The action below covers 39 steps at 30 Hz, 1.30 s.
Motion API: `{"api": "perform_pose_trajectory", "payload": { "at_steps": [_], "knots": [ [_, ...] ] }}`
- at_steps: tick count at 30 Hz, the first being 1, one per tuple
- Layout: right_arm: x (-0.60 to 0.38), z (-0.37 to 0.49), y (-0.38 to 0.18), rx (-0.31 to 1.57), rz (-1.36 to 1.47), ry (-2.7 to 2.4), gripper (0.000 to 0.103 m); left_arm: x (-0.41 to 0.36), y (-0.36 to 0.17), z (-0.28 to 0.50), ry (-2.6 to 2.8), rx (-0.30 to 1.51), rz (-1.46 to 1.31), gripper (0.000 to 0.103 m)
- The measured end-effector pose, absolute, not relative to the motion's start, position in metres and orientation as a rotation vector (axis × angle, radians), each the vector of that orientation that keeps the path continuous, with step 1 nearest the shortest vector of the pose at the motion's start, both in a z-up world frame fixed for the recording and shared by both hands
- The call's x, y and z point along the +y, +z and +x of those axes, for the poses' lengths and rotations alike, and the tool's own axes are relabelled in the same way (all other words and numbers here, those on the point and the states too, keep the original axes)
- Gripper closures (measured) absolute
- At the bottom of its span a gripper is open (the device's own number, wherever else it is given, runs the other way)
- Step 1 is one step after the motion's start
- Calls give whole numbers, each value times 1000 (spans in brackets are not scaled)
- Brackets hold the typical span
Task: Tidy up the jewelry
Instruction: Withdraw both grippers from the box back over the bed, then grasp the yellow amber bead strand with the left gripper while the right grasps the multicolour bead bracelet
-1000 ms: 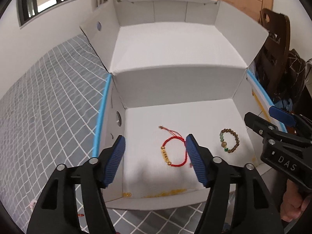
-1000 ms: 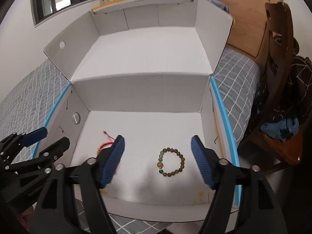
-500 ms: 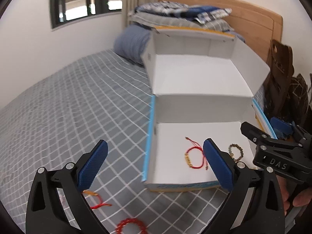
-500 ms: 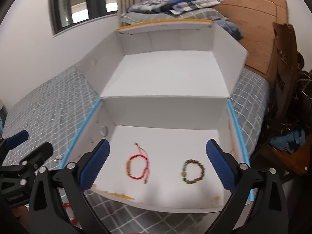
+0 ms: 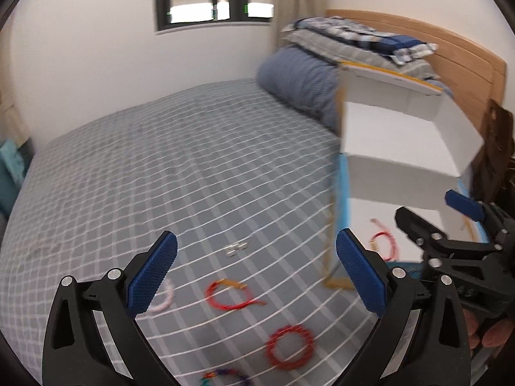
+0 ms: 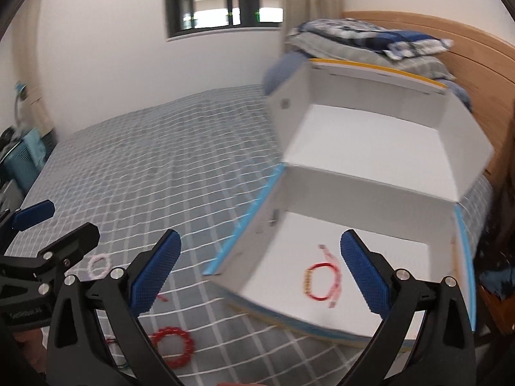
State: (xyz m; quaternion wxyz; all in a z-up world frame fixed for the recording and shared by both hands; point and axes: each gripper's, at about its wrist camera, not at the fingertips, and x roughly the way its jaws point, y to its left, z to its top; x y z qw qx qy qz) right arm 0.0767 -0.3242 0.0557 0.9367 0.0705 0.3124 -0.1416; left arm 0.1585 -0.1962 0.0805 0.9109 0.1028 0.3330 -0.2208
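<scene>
Both of my tongs hang above a bed (image 5: pixel 180 160) covered in a grey sheet with a white grid. My left tongs (image 5: pixel 256 273) are spread wide, their blue ribbed pads (image 5: pixel 151 273) empty. My right tongs (image 6: pixel 260 273) are likewise spread wide and grip nothing.

Nearest in the left wrist view, a multicoloured bead bracelet (image 5: pixel 222 378) lies at the bottom edge of the frame. Just beyond it rests a red bead bracelet (image 5: pixel 289 342). Further on, between the left pads, lies a red cord bracelet (image 5: pixel 230 296) with loose orange ends. A pale pink bracelet (image 5: pixel 164 299) sits just beside the left pad. Past these, a small cluster of silver pieces (image 5: pixel 236 249) lies on the sheet; I cannot tell what they are.

To the right stands an open white cardboard box (image 6: pixel 363 199) with a blue edge, its lid raised behind it. Inside, on the box floor, lies a red cord bracelet with a gold bar (image 6: pixel 320 281).

Beyond the box, a blue pillow (image 5: pixel 299 87) and folded plaid bedding (image 5: pixel 360 41) rest against a wooden headboard (image 5: pixel 463 58). A dark-framed window (image 5: pixel 214 0) sits in the far white wall.
</scene>
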Motion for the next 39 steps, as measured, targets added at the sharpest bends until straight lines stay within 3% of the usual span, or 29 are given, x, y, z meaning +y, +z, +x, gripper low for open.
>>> {"api": "perform_pose_trajectory", "payload": {
  "at_steps": [20,31,39],
  "knots": [
    [-199,105,-26,852,20,24,8,-8,-17,141,-106,898,82,6],
    [-162,92,-73,962,-14,120,17,15,-66,122,-95,967,56,6],
    [-138,90,-96,1025,-68,169,33,16,-93,116,-92,996,52,6]
  ]
}}
